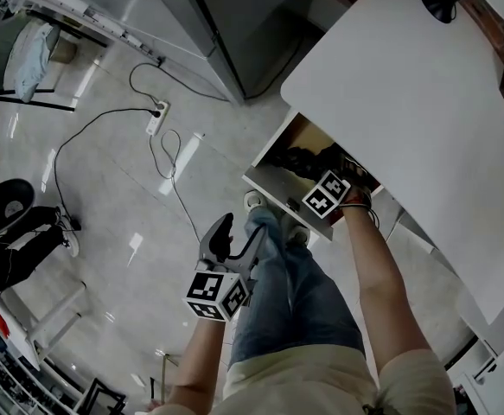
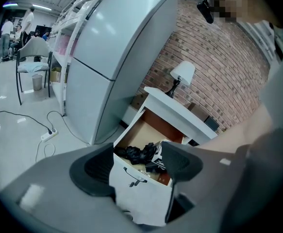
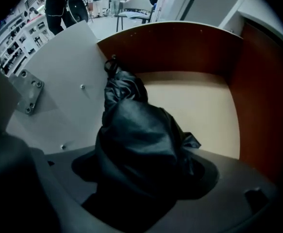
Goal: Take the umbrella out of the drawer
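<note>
Right fingers (image 3: 205, 173) are closed on the black umbrella (image 3: 136, 140), whose bunched fabric fills the gap between them. That folded umbrella is inside the open drawer (image 3: 180, 47), running from the jaws along the grey front panel to the far corner; whether it rests on the drawer floor cannot be told. From the head view the right gripper (image 1: 338, 175) reaches down into the drawer (image 1: 273, 188), which is pulled out from under the white desk (image 1: 407, 102). The left gripper (image 2: 139, 166) has its fingers wide apart and holds nothing; it hangs beside the person's leg (image 1: 295, 284), above the floor, well apart from the drawer. Its view looks at the drawer front, with the umbrella (image 2: 136, 153) dark behind it. A lamp (image 2: 182, 74) stands on the desk and a fridge (image 2: 117, 47) stands to its left
</note>
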`<state>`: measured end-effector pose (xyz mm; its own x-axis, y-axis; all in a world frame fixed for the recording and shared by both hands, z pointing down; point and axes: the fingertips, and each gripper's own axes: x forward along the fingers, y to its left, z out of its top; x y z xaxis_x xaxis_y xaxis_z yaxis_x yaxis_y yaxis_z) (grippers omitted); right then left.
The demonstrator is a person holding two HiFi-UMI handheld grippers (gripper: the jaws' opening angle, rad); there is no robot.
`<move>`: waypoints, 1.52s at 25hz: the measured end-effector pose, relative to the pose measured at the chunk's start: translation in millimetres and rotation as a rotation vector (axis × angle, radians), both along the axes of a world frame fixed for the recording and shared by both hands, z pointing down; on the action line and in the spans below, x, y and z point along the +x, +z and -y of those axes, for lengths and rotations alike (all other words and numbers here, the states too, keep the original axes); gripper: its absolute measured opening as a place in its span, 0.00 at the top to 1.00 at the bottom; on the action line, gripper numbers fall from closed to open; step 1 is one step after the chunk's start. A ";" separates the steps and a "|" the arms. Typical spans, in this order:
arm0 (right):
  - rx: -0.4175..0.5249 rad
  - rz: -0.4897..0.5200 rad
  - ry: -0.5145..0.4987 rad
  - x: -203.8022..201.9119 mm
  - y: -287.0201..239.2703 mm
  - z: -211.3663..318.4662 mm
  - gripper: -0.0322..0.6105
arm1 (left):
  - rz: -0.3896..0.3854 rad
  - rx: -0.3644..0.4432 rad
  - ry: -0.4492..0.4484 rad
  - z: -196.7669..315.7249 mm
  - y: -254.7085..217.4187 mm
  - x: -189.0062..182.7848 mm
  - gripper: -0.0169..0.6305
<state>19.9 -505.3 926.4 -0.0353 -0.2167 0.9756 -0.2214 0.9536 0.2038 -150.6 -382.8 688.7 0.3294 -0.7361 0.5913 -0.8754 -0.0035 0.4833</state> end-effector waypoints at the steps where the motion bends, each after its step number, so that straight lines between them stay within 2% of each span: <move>1: 0.007 -0.006 -0.004 0.5 0.2 0.8 0.32 | 0.001 -0.001 -0.001 -0.5 0.4 -0.2 0.50; 9: 0.009 -0.076 -0.160 -2.7 -11.2 -10.7 0.56 | 0.002 0.010 -0.028 -8.4 -13.4 -8.9 0.50; 13: 0.004 -0.074 -0.192 -6.5 -28.2 -16.6 0.58 | 0.026 0.051 -0.048 -9.4 -25.8 -13.8 0.50; 17: 0.035 -0.020 -0.206 -11.8 -62.4 -23.5 0.59 | 0.043 0.083 -0.062 -13.8 -45.9 -12.1 0.50; 26: 0.106 0.186 -0.130 -11.6 -157.0 -46.1 0.59 | 0.091 0.138 -0.125 -38.7 -88.2 0.8 0.50; 31: 0.110 0.279 -0.074 1.1 -201.4 -66.5 0.59 | 0.114 0.159 -0.133 -55.8 -109.4 16.1 0.50; 38: 0.105 0.448 0.055 12.0 -264.5 -107.5 0.59 | 0.120 0.158 -0.137 -78.7 -133.0 32.3 0.62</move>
